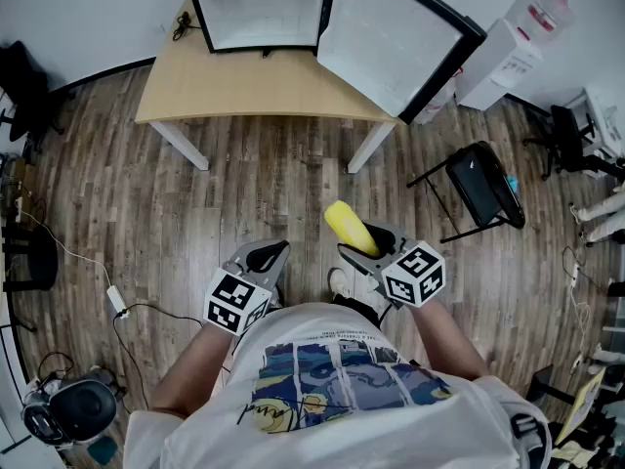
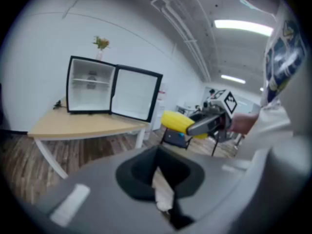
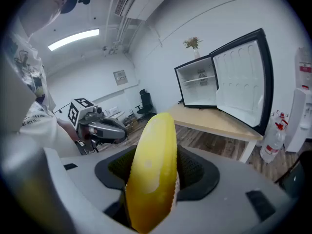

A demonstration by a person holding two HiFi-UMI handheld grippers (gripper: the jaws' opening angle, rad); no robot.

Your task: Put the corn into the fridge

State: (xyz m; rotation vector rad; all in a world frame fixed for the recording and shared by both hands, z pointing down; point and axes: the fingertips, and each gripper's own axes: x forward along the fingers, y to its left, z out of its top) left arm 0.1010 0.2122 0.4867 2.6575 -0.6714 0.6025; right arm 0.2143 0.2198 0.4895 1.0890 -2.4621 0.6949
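Head view, left to right. We are holding the left gripper (image 1: 266, 257) low in front of the body, over the wood floor (image 1: 273, 184). In its own view its jaws are lying together along a thin seam, with nothing between them. Ahead of it, the worktop (image 1: 244, 91) is carrying the fridge (image 1: 259, 8), which is standing upright at the far edge. The fridge door (image 1: 391, 42) is swung fully open to the right, so the white interior and one wire shelf are showing. To the right of the left gripper and level with it, the right gripper (image 1: 366, 244) is clamping the corn (image 1: 348, 227). Its jaws are standing wide and pressing on the cob's two sides. The yellow cob is sticking out past the jaw tips, angled up and left toward the fridge. The corn is hanging over the floor in front of the worktop, well apart from the fridge. Further right, a black folding chair (image 1: 479, 189) is standing on the floor beside the worktop's right leg.
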